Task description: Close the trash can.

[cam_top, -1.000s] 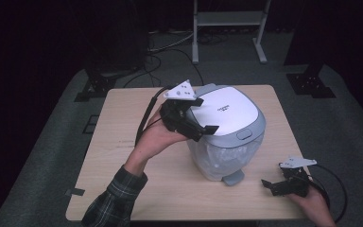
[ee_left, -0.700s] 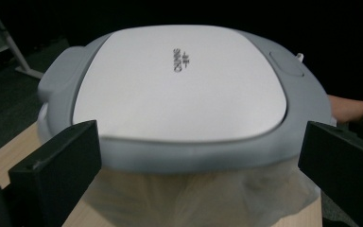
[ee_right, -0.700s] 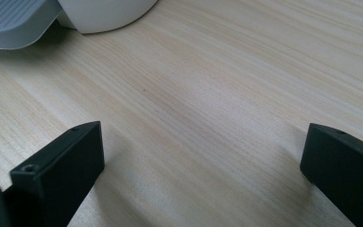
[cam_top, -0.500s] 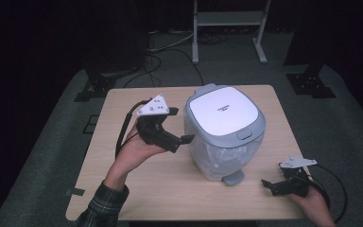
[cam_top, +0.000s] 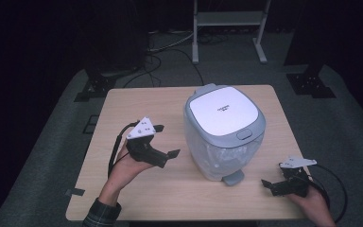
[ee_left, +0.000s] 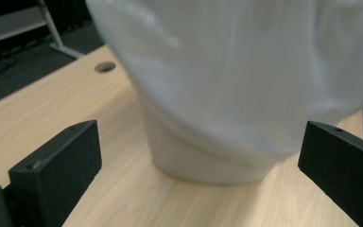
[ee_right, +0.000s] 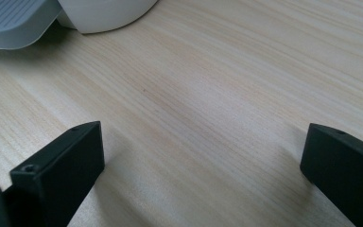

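Observation:
A pedal bin (cam_top: 224, 130) with a white lid, grey rim and clear liner stands right of the middle of the wooden table (cam_top: 137, 101); its grey pedal (cam_top: 232, 178) faces the near edge. My left gripper (cam_top: 166, 141) is held open just left of the bin, pointing at it, with nothing between its jaws. In the left gripper view the blurred bin (ee_left: 236, 85) looms beyond the left gripper (ee_left: 198, 165), apart from it. My right gripper (cam_top: 270, 179) rests open on the table's near right corner. In the right gripper view, the right gripper (ee_right: 203, 165) frames bare wood, the pedal (ee_right: 14, 21) farther off.
A white metal stand (cam_top: 227, 19) is on the floor behind the table, with cables and black stand feet (cam_top: 312, 82) to either side. A cable hole (ee_left: 105, 67) pierces the tabletop past the bin. Bare wood lies left of and behind the bin.
My left gripper has left the bin's lid, moving left and down toward the near side of the table. The right gripper and the bin have stayed put.

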A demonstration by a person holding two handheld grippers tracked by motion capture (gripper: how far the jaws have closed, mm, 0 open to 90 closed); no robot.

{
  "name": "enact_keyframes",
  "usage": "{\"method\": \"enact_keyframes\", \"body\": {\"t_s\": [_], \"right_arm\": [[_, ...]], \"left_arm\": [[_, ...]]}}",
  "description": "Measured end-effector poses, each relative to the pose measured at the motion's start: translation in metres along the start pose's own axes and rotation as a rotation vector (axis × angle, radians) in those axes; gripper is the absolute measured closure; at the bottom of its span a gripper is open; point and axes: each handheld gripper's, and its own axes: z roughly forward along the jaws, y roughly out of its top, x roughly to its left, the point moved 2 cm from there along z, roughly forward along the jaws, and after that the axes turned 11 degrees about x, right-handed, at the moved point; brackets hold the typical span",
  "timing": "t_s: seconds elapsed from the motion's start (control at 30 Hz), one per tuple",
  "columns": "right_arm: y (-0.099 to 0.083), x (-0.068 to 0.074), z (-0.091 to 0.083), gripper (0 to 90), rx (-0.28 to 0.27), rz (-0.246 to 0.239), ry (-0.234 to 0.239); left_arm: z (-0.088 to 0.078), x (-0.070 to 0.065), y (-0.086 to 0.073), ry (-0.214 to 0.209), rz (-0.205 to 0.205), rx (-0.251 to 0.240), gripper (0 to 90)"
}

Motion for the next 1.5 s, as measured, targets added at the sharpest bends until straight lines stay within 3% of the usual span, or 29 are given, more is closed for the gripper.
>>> {"method": "enact_keyframes", "body": {"t_s": [0.37,0.97,1.17,1.5], "right_arm": [[0.0,0.0,0.0,0.0,0.0,-0.002,0.001],[0.0,0.0,0.0,0.0,-0.001,-0.003,0.001],[0.0,0.0,0.0,0.0,-0.001,-0.002,0.002],[0.0,0.0,0.0,0.0,0.0,-0.005,0.003]], "left_arm": [[0.007,0.005,-0.047,0.033,-0.025,0.071,0.0],[0.014,0.018,-0.129,0.108,-0.101,0.28,0.0],[0.014,0.02,-0.145,0.114,-0.117,0.326,0.0],[0.018,0.019,-0.154,0.106,-0.108,0.369,0.0]]}}
